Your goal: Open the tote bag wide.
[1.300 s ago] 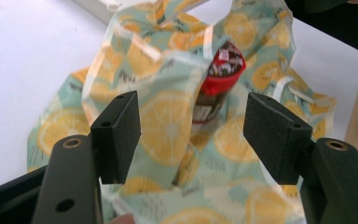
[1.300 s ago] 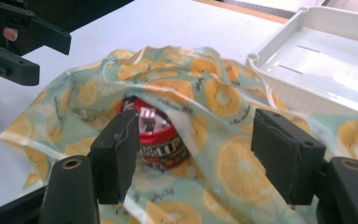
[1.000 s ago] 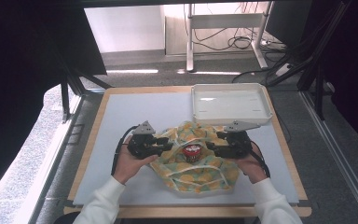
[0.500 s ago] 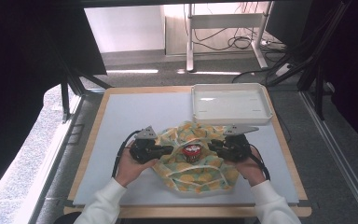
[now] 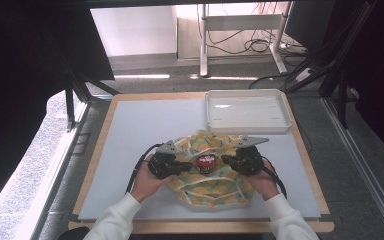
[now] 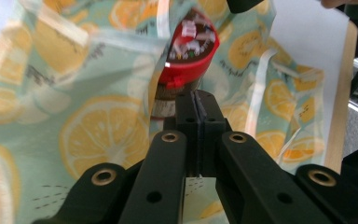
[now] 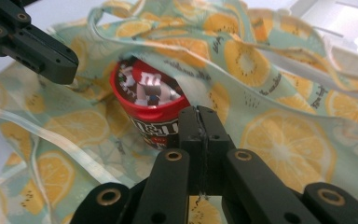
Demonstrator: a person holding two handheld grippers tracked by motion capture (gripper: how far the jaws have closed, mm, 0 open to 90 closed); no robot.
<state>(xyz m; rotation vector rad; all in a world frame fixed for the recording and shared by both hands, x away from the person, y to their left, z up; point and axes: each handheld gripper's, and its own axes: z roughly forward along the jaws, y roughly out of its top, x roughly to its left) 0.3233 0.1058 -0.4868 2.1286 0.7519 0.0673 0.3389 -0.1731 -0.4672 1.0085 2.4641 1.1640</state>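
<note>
A lemon-print cloth lies bunched on the white table, with a red-lidded candy canister standing in its middle. My left gripper sits on the cloth just left of the canister, its jaws shut on a fold of cloth at the canister's base. Right of the canister, my right gripper has just been closing its jaws, and they now pinch a thin edge of cloth beside the canister. The left gripper's black jaws show in the right gripper view at upper left.
An empty white tray stands at the back right of the table, just beyond the cloth. Bare white tabletop lies left and behind the cloth. The wooden table edge runs close under the person's sleeves.
My left gripper has slid a little toward the near edge and lower onto the cloth. The right gripper has stayed beside the canister. The cloth has bunched slightly closer around the canister.
</note>
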